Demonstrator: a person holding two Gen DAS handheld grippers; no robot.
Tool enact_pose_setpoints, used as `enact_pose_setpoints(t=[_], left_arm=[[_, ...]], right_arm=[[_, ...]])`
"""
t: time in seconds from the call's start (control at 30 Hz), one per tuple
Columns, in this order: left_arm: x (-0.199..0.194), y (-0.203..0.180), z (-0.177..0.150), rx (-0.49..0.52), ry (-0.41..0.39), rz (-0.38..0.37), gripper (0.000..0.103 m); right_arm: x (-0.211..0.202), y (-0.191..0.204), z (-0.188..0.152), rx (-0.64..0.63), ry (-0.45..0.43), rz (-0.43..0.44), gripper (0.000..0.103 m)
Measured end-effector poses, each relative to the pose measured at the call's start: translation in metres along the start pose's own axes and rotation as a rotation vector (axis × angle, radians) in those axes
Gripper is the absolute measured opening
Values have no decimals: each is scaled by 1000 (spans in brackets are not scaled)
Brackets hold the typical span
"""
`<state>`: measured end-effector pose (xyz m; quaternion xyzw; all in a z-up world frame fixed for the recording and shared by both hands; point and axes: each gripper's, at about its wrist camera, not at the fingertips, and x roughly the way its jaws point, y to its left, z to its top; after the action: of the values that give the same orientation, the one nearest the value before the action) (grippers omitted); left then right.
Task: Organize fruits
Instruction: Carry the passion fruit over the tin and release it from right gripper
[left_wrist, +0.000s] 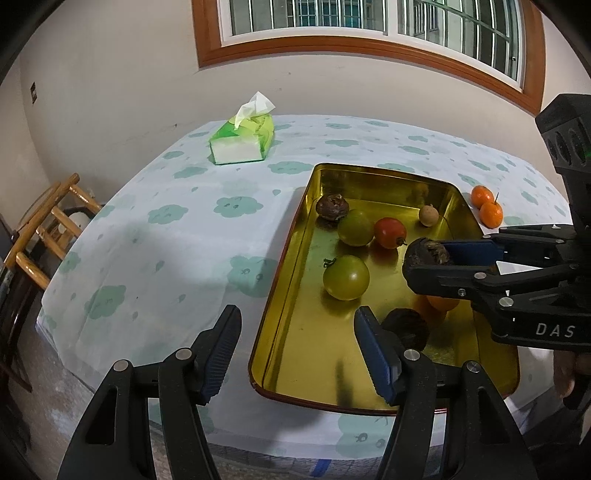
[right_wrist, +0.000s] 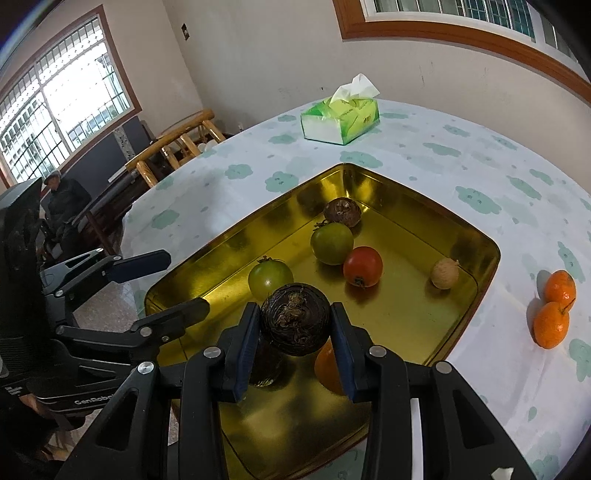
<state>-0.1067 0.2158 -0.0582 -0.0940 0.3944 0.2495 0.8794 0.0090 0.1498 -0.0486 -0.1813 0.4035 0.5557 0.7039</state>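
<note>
My right gripper (right_wrist: 295, 332) is shut on a dark brown round fruit (right_wrist: 295, 321), held just above the gold tray (right_wrist: 406, 314). From the left wrist view the same fruit (left_wrist: 428, 254) sits in the right gripper (left_wrist: 432, 262) over an orange (left_wrist: 441, 301). My left gripper (left_wrist: 295, 343) is open and holds nothing, straddling the tray's (left_wrist: 314, 350) near left rim. In the tray lie two green tomatoes (left_wrist: 346, 277) (left_wrist: 355, 227), a red tomato (left_wrist: 389, 232), a small tan fruit (left_wrist: 428, 215) and two more dark fruits (left_wrist: 332, 206) (left_wrist: 406, 328).
Two tangerines (right_wrist: 560, 290) (right_wrist: 551, 325) lie on the cloud-patterned tablecloth to the right of the tray. A green tissue box (left_wrist: 242, 142) stands at the table's far side. Wooden chairs (left_wrist: 48, 221) stand off the left edge, and a person (right_wrist: 62, 206) sits beyond them.
</note>
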Motion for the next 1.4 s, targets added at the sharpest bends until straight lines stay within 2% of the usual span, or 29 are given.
enact_pose_setpoints(t=[0.33,0.7,0.9,1.13,1.2,1.23,1.3,1.4], left_arm=[[1,5,-3,-5,3,4,65],[1,8,-4,-10,1,11,66],[0,9,-3,-2,1,21,66],[-3,4,1,16,-3,33,66],[-4,1,3,25,-5,37,66],[-4,-1,4,30,-8,39,66],[-5,-4,6,41,-9,41,66],[-6,-11,10,60,-13,45,67]], right_arm=[[9,2,2,-3,12,-16,38],[5,5,7,-16,-16,-20,38],[-5,3,3,4,-55,-12,44],[-26,-24,-12,86,-106,-28,49],[-36,-38,-20,115,-123,-47,47],[-44,-43,-25,117,-153,-38,54],[-56,-54,-33,116,-165,-127,62],[-80,-84,-47,196,-213,-128,62]])
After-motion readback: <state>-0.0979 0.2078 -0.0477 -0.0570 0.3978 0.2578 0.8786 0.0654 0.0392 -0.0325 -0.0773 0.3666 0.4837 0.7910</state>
